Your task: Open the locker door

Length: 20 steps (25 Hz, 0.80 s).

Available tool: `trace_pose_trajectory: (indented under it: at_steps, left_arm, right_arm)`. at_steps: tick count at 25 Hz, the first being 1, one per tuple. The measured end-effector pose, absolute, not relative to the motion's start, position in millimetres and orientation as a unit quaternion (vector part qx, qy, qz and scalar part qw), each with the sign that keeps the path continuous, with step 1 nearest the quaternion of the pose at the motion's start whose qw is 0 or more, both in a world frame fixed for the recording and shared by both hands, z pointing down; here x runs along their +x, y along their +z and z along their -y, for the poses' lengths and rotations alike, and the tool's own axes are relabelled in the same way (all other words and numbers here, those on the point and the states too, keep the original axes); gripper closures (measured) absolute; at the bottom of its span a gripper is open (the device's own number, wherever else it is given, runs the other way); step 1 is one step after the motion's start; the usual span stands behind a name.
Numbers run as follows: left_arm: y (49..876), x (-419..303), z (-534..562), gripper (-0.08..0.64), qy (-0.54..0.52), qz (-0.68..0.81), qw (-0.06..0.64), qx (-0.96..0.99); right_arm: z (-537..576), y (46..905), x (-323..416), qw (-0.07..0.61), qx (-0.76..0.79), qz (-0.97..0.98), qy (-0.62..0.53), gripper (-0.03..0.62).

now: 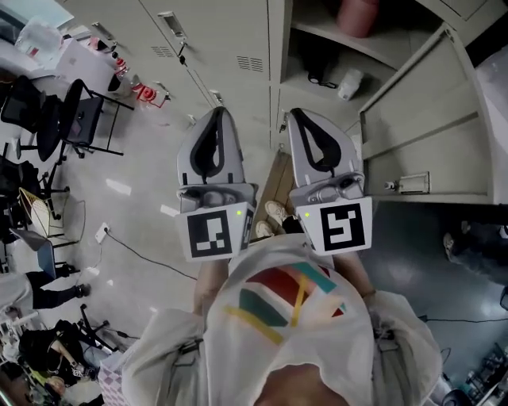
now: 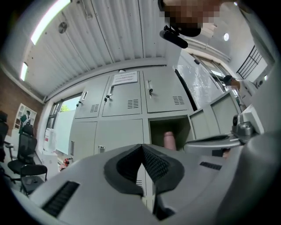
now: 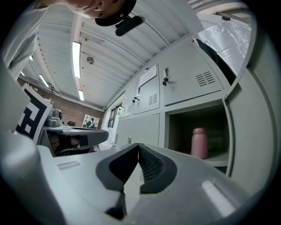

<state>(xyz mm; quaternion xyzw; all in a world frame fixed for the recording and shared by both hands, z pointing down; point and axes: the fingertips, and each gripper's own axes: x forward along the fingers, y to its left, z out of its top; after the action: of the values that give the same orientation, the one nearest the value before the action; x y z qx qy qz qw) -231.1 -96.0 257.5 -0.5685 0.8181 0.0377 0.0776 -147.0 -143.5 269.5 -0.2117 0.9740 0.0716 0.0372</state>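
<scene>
The grey locker door stands swung open at the right, baring a compartment with a pink bottle on its shelf. Both grippers are held side by side in front of the person's chest, pointing at the lockers and touching nothing. My left gripper is shut and empty; its own view shows its jaws pressed together before the open compartment and the bottle. My right gripper is shut too, with its jaws closed, the bottle beyond them and the open door at the right.
Closed grey lockers with small handles run to the left of the open one. Black office chairs and a red object stand on the floor at the left. A cable trails across the floor. A white cup sits on the lower shelf.
</scene>
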Motion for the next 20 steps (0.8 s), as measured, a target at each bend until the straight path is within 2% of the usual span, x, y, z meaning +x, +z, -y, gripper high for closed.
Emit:
trace_pose_trajectory:
  at_steps: [20]
  left_arm:
    - [261,-243,83,0.545,0.016,-0.840,0.081,-0.536]
  right_arm:
    - [139,285,-174,0.020,-0.180,-0.982,0.045,0.588]
